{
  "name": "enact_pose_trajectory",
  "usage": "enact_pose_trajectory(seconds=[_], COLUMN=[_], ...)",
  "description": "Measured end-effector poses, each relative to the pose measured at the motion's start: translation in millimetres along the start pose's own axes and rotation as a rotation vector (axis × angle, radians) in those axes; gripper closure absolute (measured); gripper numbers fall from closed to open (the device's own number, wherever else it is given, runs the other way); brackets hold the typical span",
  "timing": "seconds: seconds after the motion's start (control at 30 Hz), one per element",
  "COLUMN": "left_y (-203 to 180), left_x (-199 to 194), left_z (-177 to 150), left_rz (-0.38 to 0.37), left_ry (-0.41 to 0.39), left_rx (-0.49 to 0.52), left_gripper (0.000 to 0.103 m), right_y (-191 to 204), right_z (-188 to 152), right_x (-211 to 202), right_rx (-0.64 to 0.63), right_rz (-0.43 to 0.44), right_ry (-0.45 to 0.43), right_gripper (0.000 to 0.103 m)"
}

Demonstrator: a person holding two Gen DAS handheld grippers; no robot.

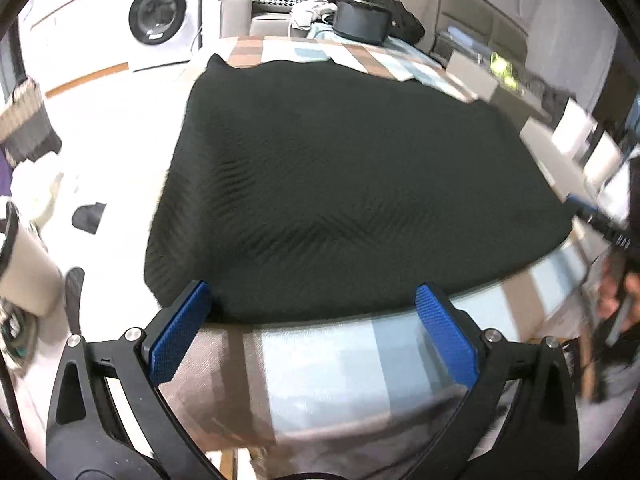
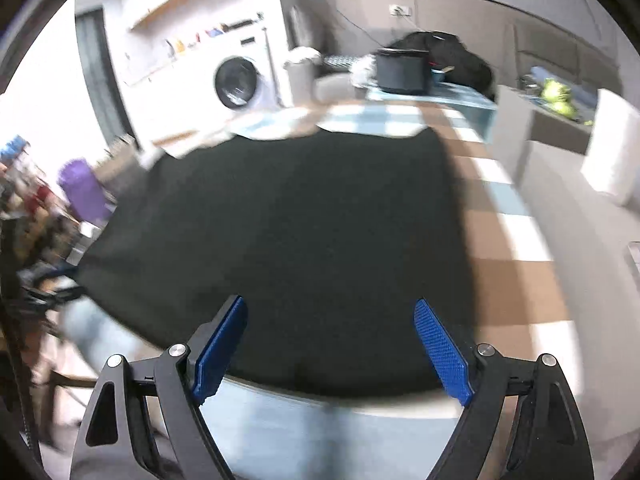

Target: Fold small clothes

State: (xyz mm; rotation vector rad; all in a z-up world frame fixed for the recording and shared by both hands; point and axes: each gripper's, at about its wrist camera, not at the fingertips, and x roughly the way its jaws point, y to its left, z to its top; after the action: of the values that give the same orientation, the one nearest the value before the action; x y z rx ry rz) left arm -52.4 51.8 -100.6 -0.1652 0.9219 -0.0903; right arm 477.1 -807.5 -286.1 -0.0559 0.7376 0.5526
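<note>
A dark ribbed garment [image 1: 352, 184] lies spread flat on a table covered by a checked cloth [image 1: 340, 364]; its left side hangs over the table edge. My left gripper [image 1: 314, 300] hovers at the garment's near hem, open, with nothing between its blue pads. In the right wrist view the same dark garment [image 2: 288, 240] fills the middle of the picture. My right gripper [image 2: 330, 312] hangs above its near edge, jaws wide and empty. Both views are somewhat blurred.
A black pot [image 1: 362, 20] and a heap of dark cloth [image 1: 396, 12] stand at the table's far end. A washing machine [image 1: 160, 16] is at the back left. White chairs [image 1: 576, 136] line the right side. A person [image 1: 624, 292] is at the right edge.
</note>
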Motion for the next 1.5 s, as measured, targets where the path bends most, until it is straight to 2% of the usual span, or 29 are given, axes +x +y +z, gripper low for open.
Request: enact_pose_trajectory(seconds=[0.1,0.2,0.33,0.53,0.63,0.73,0.87,0.93,1.07,1.27,1.4,1.5], left_y=[16.2,32.3,52.3,63.9,64.7,58.9,54.8,56.0,50.7,49.2,33.5,5.7], left_x=[-14.3,-15.8,-3.9,-0.7,4.1,15.9,30.7,30.1,19.3,27.9,21.3,13.0], left_z=[-0.8,-3.0,-5.8,-7.2,-2.2,10.5,21.1,20.0,16.6,13.1,24.6,41.3], left_rz=[-0.001,-0.038,-0.069,-0.011,0.006,0.041,0.119,0.088,0.104,0.119,0.172,0.214], left_ry=[0.009,0.060,0.135,0.009,-0.058,-0.097,-0.115,-0.132,-0.184,-0.168,-0.215,-0.281], left_rx=[-0.056,-0.139,-0.265,-0.307,-0.331,-0.358,-0.352,-0.369,-0.353,-0.349,-0.284,-0.193], left_gripper=[0.001,0.002,0.013,0.014,0.018,0.037,0.075,0.085,0.086,0.086,0.087,0.087], right_y=[18.5,27.5,32.1,31.8,30.7,36.0,43.2,45.5,49.3,43.9,41.3,37.0], right_z=[0.1,0.6,-0.3,-2.2,-2.5,-3.4,-2.5,-2.3,-1.5,-2.0,-1.6,-0.1], right_x=[5.9,13.5,18.4,22.3,26.8,31.3,34.6,35.0,34.3,37.5,35.2,33.8], right_rx=[0.011,0.019,0.005,0.015,0.023,0.015,-0.002,-0.007,-0.024,-0.011,-0.012,0.002], right_rz=[0.069,0.102,0.096,0.104,0.121,0.127,0.127,0.128,0.114,0.112,0.107,0.109], right_ry=[0.006,0.016,0.029,0.037,0.049,0.060,0.063,0.064,0.059,0.072,0.065,0.059], right_gripper=[0.016,0.016,0.016,0.016,0.016,0.016,0.016,0.016,0.016,0.016,0.016,0.016])
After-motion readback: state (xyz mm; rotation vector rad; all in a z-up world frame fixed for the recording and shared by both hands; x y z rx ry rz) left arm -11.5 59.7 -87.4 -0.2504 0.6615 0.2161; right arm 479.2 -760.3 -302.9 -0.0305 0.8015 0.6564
